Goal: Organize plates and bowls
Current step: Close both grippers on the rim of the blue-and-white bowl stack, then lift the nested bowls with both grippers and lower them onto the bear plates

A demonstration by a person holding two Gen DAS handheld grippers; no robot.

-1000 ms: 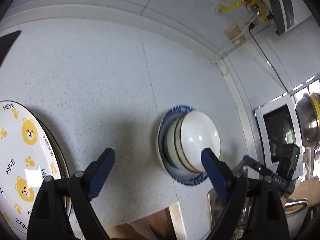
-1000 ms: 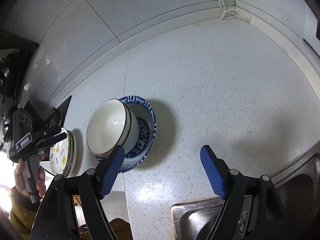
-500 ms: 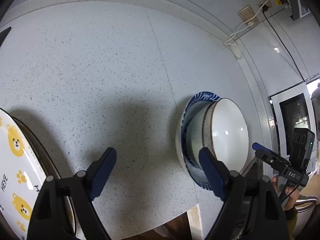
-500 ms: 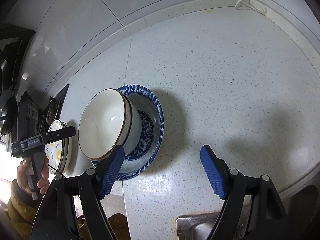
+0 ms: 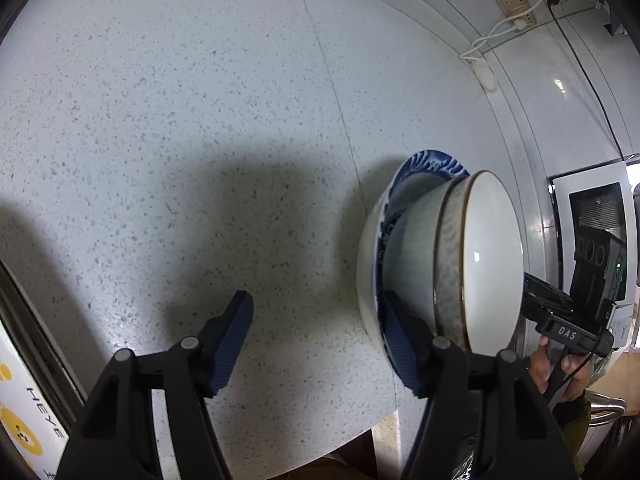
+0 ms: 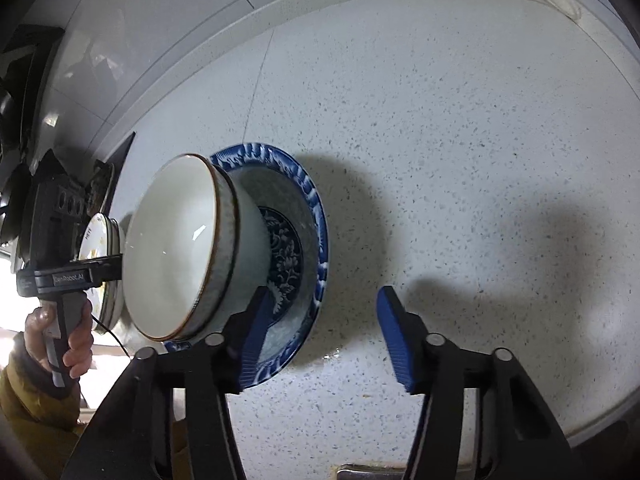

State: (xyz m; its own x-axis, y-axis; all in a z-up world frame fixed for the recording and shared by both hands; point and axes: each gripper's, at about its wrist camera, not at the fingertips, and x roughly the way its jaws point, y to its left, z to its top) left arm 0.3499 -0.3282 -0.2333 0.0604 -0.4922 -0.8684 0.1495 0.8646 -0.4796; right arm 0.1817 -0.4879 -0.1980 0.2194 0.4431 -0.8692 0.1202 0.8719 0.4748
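Both jaws just closing, nothing pinched: left gripper [image 5: 320,344] and right gripper [image 6: 320,338] straddling opposite rims of blue-patterned ceramic plate [image 6: 310,196]. Possibly tipping stacked white glazed bowl [image 6: 176,248] through uneven lift.

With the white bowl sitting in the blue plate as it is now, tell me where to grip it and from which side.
Grip the white bowl by its banded rim, one finger inside and one outside, coming from above. It stands upright in the blue patterned plate, so its open rim is exposed, while the plate's raised edge surrounds its lower wall.
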